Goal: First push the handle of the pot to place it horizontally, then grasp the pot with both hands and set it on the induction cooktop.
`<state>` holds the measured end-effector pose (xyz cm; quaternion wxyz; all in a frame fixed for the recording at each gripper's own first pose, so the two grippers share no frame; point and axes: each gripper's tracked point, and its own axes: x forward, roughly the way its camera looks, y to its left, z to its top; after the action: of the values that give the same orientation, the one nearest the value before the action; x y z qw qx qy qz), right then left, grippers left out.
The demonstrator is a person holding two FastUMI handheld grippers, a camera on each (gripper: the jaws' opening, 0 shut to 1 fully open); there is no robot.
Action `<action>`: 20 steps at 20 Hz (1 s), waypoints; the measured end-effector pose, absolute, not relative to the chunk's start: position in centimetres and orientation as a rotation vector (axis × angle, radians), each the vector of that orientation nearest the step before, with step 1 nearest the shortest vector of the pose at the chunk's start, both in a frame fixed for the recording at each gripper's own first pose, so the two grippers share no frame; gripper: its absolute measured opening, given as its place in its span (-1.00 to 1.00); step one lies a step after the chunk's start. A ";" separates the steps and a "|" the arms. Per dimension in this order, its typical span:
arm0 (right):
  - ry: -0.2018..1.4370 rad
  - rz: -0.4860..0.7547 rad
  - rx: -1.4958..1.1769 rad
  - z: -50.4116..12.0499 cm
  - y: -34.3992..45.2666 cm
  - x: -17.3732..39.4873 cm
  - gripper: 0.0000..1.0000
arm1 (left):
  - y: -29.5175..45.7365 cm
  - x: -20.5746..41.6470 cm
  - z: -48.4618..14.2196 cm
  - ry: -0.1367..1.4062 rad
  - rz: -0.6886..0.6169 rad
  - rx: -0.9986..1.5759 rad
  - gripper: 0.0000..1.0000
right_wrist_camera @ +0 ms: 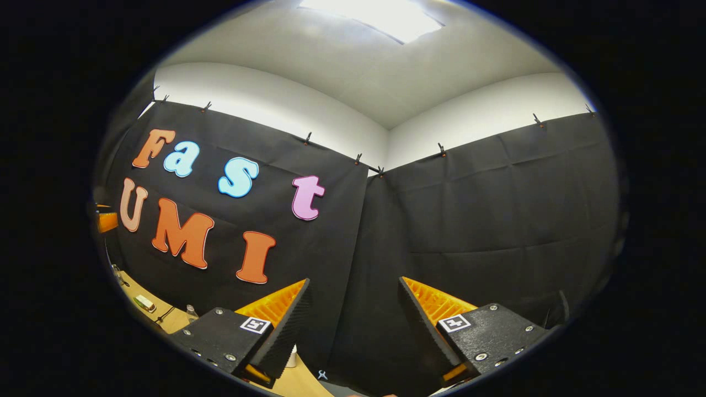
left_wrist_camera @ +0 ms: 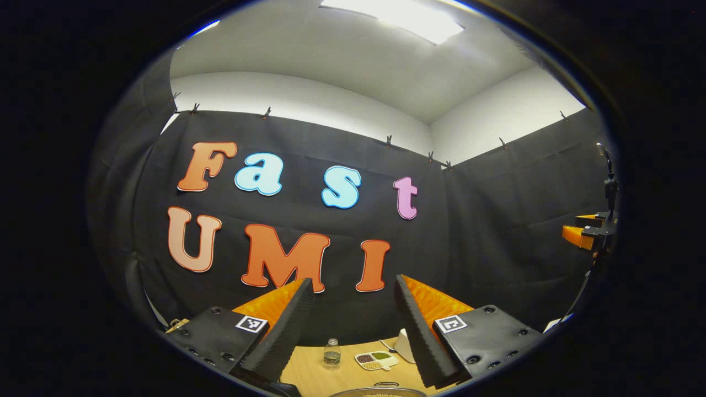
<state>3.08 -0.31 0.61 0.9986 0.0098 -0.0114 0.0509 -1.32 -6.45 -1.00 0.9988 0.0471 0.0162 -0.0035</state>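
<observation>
In the left gripper view the left gripper (left_wrist_camera: pixel 353 325) is raised and aimed at the black cloth wall, its two fingers spread wide apart with nothing between them. Below and between the fingers lies a wooden table (left_wrist_camera: pixel 314 375). The pot (left_wrist_camera: pixel 380 392) sits at the near edge of that table, just under the gripper; a sliver of its metal rim and a small lid knob show, and its handle cannot be made out. Beyond the pot, farther back on the table, stand a small glass bottle (left_wrist_camera: pixel 331 353) and a white divided dish (left_wrist_camera: pixel 376 360) with dark, green and tan fillings.

In the right gripper view the right gripper (right_wrist_camera: pixel 353 322) also points up at the cloth wall, released, fingers wide and holding nothing. A strip of the table (right_wrist_camera: pixel 165 320) runs along the lower left.
</observation>
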 end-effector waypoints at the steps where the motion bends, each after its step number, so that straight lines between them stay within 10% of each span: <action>1: -0.020 0.103 0.020 0.6 -0.3 3.1 0.89 | -6.3 -1.4 -1.0 0.034 -0.006 0.093 0.89; 20: -0.032 0.218 0.036 0.3 3.6 4.0 0.90 | -4.4 -2.7 -1.2 0.039 0.087 0.111 0.90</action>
<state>4.03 3.64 0.34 0.9938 0.0180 -0.0161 0.1087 -2.66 -4.41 -1.23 0.9973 0.0552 0.0196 0.0436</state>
